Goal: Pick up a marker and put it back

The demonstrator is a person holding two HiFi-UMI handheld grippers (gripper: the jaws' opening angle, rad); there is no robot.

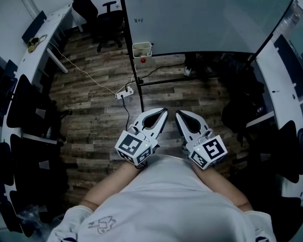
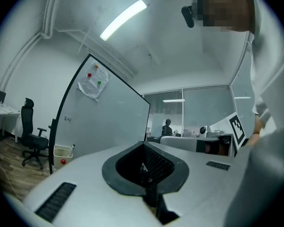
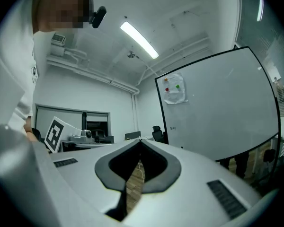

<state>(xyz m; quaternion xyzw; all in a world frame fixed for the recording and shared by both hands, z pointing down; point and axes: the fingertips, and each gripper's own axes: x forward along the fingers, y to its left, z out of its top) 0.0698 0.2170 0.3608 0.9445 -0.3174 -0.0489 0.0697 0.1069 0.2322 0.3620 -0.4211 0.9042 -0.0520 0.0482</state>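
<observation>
Marker too small to make out in basket (image 1: 142, 50); left gripper (image 1: 164, 111) and right gripper (image 1: 178, 114) clenched, empty.

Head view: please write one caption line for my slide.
Both shut and empty, the left gripper and right gripper hang above wooden floor before a whiteboard.

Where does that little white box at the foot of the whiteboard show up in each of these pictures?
Head view: white box upper centre, at the whiteboard's lower left corner.
Left gripper view: small, at left, just above the floor.
Right gripper view: not visible; that corner lies behind the right gripper.
Shared landmark: the whiteboard, in all three.
</observation>
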